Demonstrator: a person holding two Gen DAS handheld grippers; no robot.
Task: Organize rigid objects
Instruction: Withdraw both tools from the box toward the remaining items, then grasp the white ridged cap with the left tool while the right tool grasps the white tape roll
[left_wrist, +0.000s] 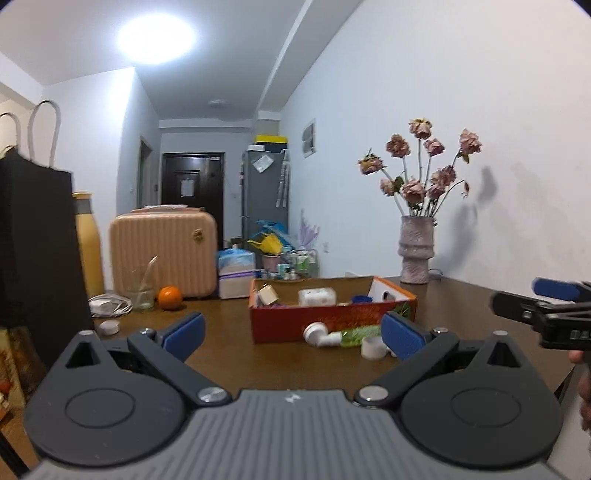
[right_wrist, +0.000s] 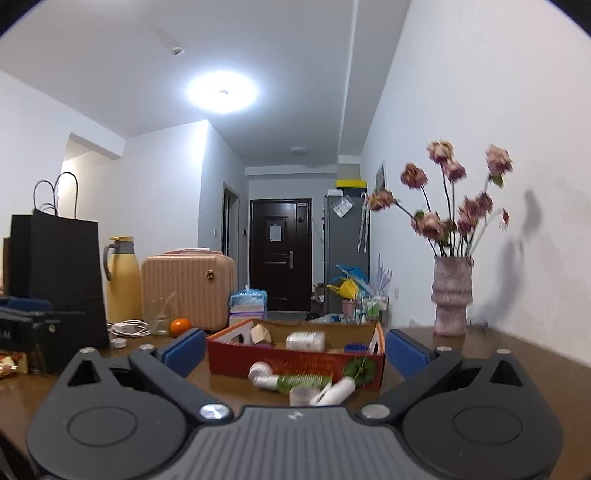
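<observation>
- Both tongs are seen held over the brown table (left_wrist: 236, 354), pointed roughly level at the clutter.
- The left gripper (left_wrist: 291, 332) is spread wide, nothing caught between its blue pads (left_wrist: 184, 332).
- The right gripper (right_wrist: 295, 350) is spread wide too, nothing pinched; it's also spotted off to the right in the left wrist view.
- The red cardboard box (right_wrist: 295, 363) is parked straight ahead of both tongs, with small stuff like a white container (right_wrist: 306, 340) already inside.
- Loose bits are left on the table just in front of the box, between the pads: a white-capped tube (right_wrist: 264, 374), a green bottle (right_wrist: 304, 380), a small white cup (left_wrist: 373, 347).
- An orange (left_wrist: 170, 297) and a peach suitcase (left_wrist: 162, 251) are seen off to the left, a flower vase (left_wrist: 415, 251) to the right.
</observation>
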